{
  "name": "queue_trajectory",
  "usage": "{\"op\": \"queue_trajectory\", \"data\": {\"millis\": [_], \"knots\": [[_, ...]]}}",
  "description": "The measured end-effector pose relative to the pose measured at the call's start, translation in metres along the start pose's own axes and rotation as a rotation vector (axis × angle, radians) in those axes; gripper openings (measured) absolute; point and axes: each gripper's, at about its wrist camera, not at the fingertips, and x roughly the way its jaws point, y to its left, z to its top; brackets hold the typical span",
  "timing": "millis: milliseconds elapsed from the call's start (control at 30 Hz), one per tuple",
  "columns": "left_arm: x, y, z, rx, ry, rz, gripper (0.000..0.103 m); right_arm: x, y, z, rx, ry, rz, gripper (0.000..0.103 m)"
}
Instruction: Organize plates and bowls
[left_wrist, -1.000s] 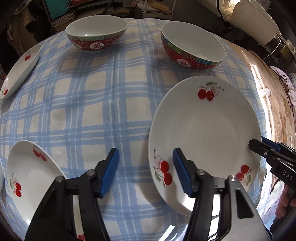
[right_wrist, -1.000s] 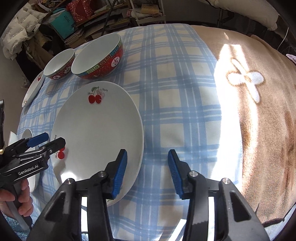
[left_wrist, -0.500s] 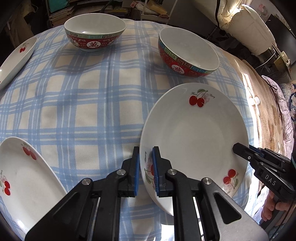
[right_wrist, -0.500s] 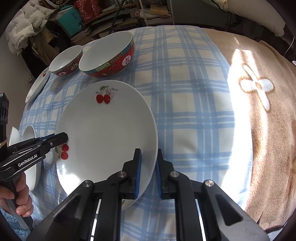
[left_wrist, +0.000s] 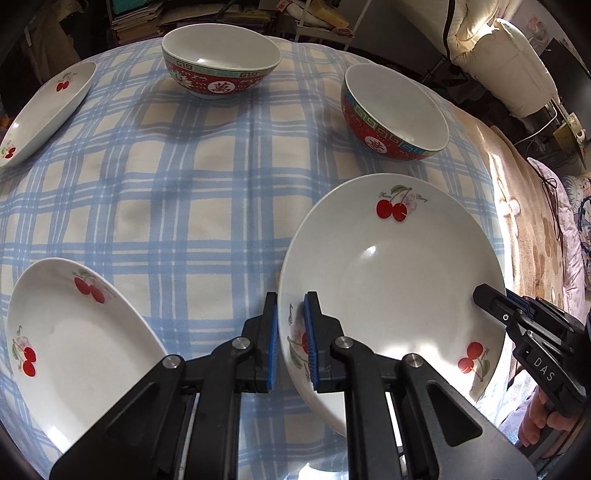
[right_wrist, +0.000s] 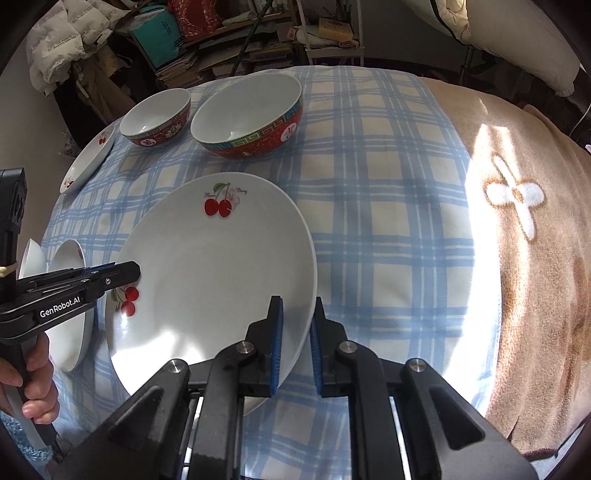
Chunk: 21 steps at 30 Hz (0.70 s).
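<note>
On the blue checked cloth (left_wrist: 221, 206), both grippers have just closed on the large cherry plate (left_wrist: 399, 280): left gripper (left_wrist: 290, 343) clamps its left rim, right gripper (right_wrist: 297, 347) the opposite rim. Judged early: nothing is stacked yet. Two smaller plates (left_wrist: 70, 343) (left_wrist: 48, 110) and two red bowls (left_wrist: 221, 62) (left_wrist: 395, 114) sit apart; the nearer bowl lies just beyond the held plate.

Your left gripper (left_wrist: 290, 341) pinches the big plate's (left_wrist: 399, 266) left rim; at lower right your right gripper (left_wrist: 491, 299) clamps its opposite rim. Two bowls (left_wrist: 221, 59) (left_wrist: 395, 110) stand along the top, smaller plates (left_wrist: 70, 343) (left_wrist: 48, 110) at left, on checked cloth (left_wrist: 207, 206).
</note>
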Motion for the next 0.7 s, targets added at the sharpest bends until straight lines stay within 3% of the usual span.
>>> {"op": "queue_trajectory", "data": {"millis": [400, 700], "knots": [[-0.039, 0.020, -0.005, -0.028, -0.003, -0.011, 0.013, -0.028, 0.028, 0.004, -0.012, -0.041, 0.029, 0.013], [-0.092, 0.058, -0.013, -0.070, -0.057, 0.023, 0.013, -0.052, 0.081, 0.012, -0.078, -0.080, 0.080, 0.012]]}}
